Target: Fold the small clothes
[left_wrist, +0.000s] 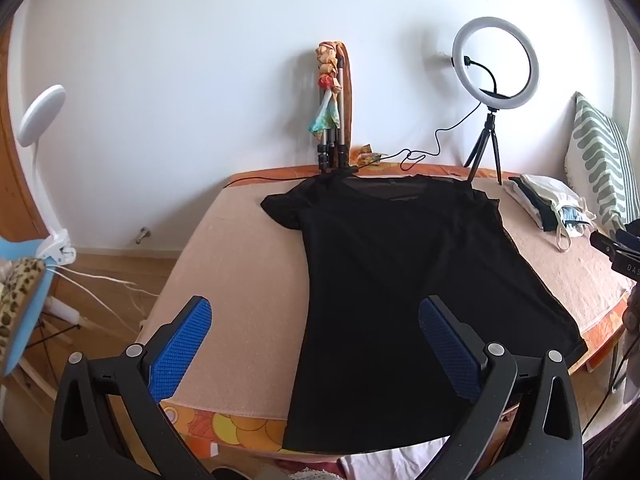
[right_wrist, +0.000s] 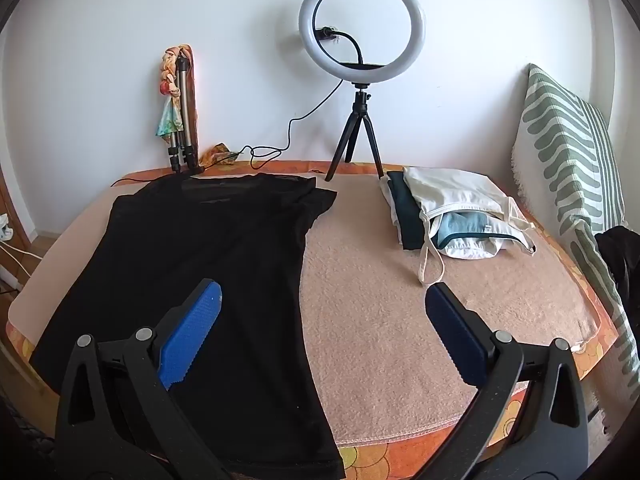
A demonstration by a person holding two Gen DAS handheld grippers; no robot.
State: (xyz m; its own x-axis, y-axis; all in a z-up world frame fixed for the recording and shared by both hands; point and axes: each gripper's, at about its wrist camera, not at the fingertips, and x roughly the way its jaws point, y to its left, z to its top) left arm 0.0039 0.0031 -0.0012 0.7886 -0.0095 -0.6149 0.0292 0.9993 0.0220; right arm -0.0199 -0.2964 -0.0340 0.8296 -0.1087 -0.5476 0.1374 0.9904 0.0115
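A black short-sleeved top (left_wrist: 392, 280) lies flat on the peach blanket (left_wrist: 240, 264), neckline towards the wall, hem hanging over the near edge. It also shows in the right wrist view (right_wrist: 192, 264). My left gripper (left_wrist: 314, 312) is open and empty, hovering above the top's lower left edge. My right gripper (right_wrist: 322, 300) is open and empty, above the top's right side edge.
A pile of folded clothes (right_wrist: 452, 212) lies at the back right of the blanket. A ring light on a tripod (right_wrist: 360, 80) and a folded tripod with a scarf (right_wrist: 180, 112) stand by the wall. A striped cushion (right_wrist: 572, 160) leans at the right.
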